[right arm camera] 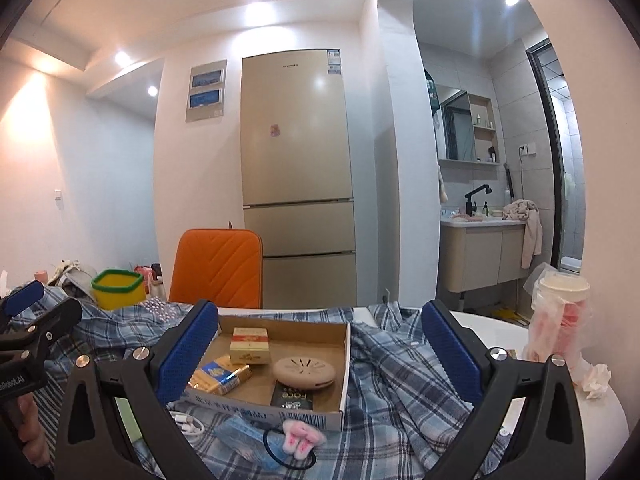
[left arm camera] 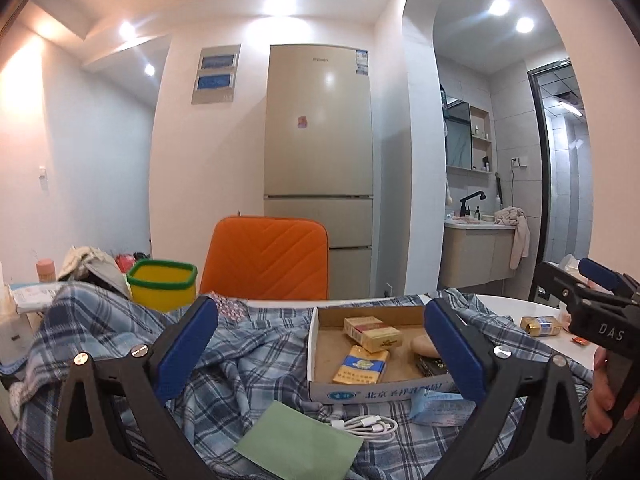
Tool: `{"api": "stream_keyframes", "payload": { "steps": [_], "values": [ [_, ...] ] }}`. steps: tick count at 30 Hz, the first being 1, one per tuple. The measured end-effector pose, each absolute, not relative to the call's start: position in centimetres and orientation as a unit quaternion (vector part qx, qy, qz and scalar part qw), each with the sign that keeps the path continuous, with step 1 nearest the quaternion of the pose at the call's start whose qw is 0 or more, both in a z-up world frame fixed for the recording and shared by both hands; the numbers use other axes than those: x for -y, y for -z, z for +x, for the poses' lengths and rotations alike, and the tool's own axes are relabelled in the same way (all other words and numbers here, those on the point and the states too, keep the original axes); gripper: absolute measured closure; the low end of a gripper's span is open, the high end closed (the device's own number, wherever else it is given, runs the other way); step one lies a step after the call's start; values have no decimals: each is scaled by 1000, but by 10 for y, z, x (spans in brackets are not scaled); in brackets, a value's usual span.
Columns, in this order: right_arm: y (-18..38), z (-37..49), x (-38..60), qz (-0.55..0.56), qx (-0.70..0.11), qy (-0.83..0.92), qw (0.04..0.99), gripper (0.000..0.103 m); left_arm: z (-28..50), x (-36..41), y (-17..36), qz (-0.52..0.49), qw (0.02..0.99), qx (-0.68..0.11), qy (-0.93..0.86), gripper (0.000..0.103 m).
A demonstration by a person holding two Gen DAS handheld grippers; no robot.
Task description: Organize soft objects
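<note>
The left gripper (left arm camera: 320, 354) stands with its jaws spread as wide as they go, nothing between the blue pads, which hang above the plaid shirt (left arm camera: 248, 364) without touching it. The right gripper (right arm camera: 320, 354) is the same: jaws fully apart, holding nothing, poised over the same cloth.

The plaid shirt, blue and white check, lies rumpled and spread over the white table (right arm camera: 500, 328), with folds running in all directions. A shallow cardboard box (right arm camera: 346, 364) sits on the shirt, holding cigarette packs and a round beige disc. In front of the box, on the cloth, lie a green paper sheet (left arm camera: 300, 440), a coiled white cable (left arm camera: 368, 426), and a pink bunny hair tie (right arm camera: 300, 440). Left of the box stands a yellow bin with a green rim (left arm camera: 162, 284); behind the box is an orange chair (left arm camera: 268, 258).
</note>
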State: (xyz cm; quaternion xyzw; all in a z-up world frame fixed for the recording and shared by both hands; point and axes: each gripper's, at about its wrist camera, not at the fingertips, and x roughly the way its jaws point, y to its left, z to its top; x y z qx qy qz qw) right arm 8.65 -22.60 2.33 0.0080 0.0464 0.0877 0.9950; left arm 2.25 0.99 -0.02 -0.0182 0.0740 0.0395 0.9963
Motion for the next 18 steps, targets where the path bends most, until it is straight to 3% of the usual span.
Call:
{"api": "stream_keyframes", "payload": {
  "steps": [18],
  "values": [
    [-17,75,223,-2,-27,-63,998,0,21,-12,0,-29,996,-73,-37,0]
  ]
}}
